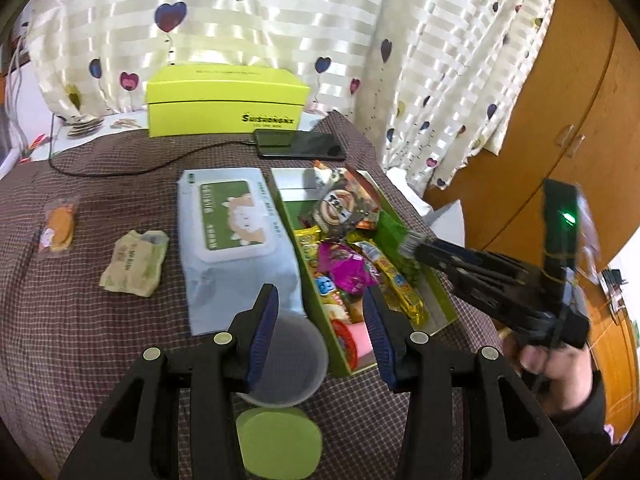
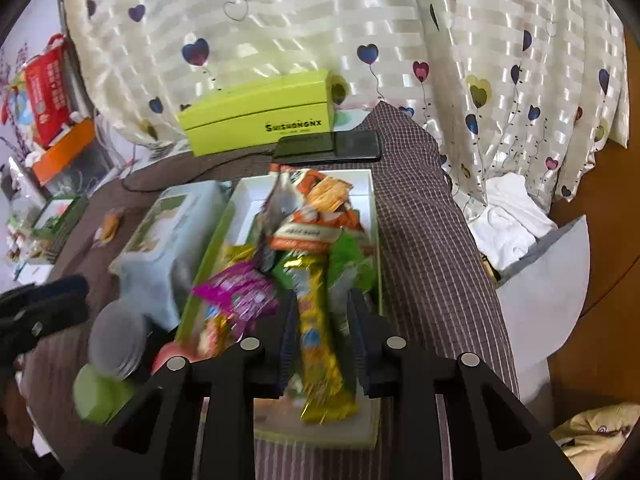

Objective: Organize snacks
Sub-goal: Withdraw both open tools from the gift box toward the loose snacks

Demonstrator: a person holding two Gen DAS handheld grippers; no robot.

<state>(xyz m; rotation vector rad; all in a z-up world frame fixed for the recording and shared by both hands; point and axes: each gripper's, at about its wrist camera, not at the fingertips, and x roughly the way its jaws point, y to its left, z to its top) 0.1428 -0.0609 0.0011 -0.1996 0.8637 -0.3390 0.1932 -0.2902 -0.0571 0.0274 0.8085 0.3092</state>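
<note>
1. The left tool (image 1: 320, 320) stands open and empty over the grey cup (image 1: 286, 360).
2. The right tool (image 2: 322, 336) stands narrowly open astride a yellow snack bar (image 2: 320, 344), not pressing it.
3. The bar lies in the green snack box (image 2: 208, 264) on the checked desk (image 2: 424, 240).

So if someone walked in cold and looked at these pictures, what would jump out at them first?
Probably the green-sided box crammed with bright snack packets, mid-table on the checked cloth, with the right gripper poised over a long gold packet in it. Next, the lime-yellow box at the back against the heart-print curtain, and the wet-wipes pack just left of the snacks.
</note>
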